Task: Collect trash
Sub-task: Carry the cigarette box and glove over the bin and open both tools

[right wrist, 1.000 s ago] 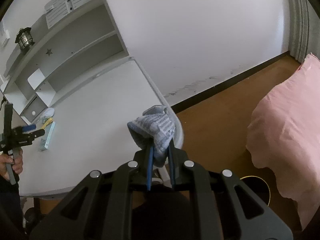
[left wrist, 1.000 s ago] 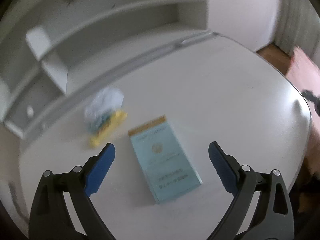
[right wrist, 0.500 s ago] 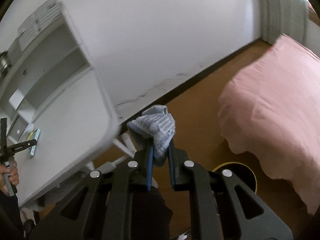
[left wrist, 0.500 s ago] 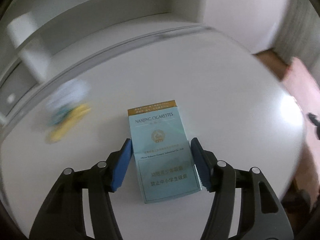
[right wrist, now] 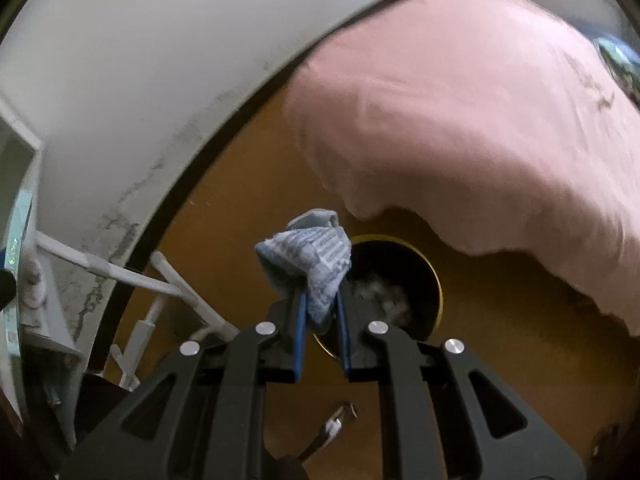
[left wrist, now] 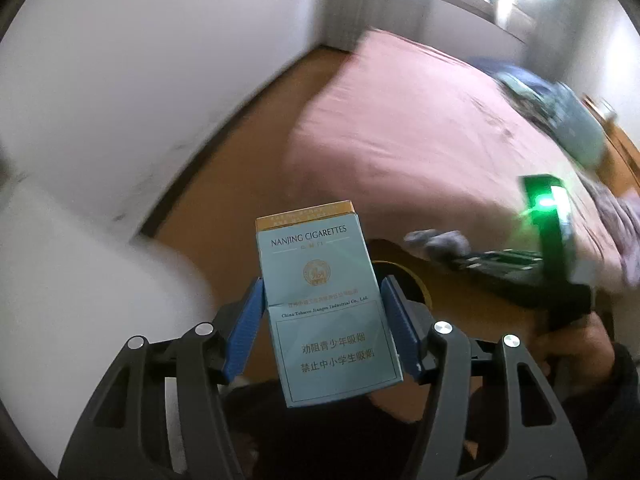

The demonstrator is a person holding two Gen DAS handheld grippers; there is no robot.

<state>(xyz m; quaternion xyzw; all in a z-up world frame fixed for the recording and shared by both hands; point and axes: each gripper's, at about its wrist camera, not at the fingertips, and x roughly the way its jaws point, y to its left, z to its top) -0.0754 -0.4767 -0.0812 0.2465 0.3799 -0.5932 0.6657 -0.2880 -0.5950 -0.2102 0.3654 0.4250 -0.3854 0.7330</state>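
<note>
Only R view [right wrist: 396, 284] shows bin's inside.

So the left gripper [left wrist: 322, 328] has got a pale blue cigarette pack [left wrist: 326, 312] pinched between its blue pads [left wrist: 245, 330], one on each long side, gold-topped end pointing away, "NANJING CIGARETTES" readable on the front. It's held up in the air over the brown wood floor [left wrist: 240, 184]. Big bed with a pink sheet [left wrist: 420, 128] off to the right. In front of that bed the right gripper [left wrist: 452, 250] is holding a crumpled greyish wad [left wrist: 438, 242], a green light glowing on its body, and the person's hand [left wrist: 572, 344] is wrapped round its handle. White worktop [left wrist: 72, 280] is a blur lower left.
</note>
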